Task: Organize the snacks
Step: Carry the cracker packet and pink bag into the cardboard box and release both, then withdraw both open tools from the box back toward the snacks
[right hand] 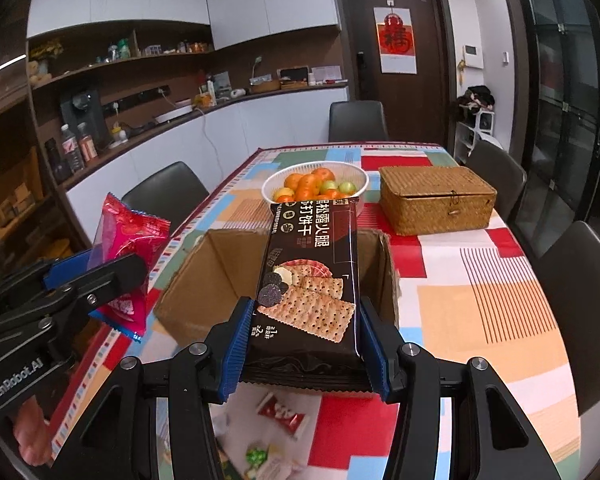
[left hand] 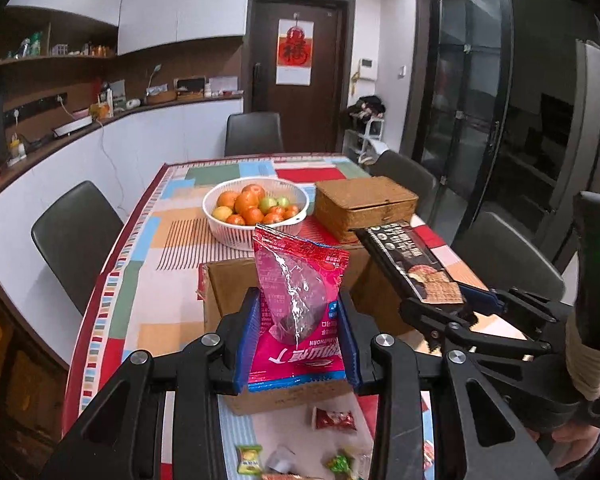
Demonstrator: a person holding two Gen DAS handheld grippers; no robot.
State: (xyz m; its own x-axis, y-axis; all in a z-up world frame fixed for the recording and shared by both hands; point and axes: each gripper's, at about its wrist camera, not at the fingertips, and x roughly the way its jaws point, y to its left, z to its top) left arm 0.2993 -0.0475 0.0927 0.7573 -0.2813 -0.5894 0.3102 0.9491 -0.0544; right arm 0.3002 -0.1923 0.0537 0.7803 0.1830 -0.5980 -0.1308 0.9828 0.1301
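2 packs are clamped: left gripper (left hand: 298,340) holds the pink pouch (left hand: 300,280), right gripper (right hand: 304,344) the cracker pack (right hand: 310,280). Carry both over the open cardboard box (right hand: 216,276) before spreading the fingers.

Shiny wrappers, rough box, soft cloth

The pink snack bag (left hand: 300,304) is shiny, crinkly plastic, and the dark cracker pack (right hand: 308,288) is smooth and glossy. The cardboard box (right hand: 204,280) looks dull and papery. The lidded basket (right hand: 436,196) is rough woven straw. The tablecloth (right hand: 480,288) is matt cloth. The fruit bowl (left hand: 228,232) is white plastic mesh.
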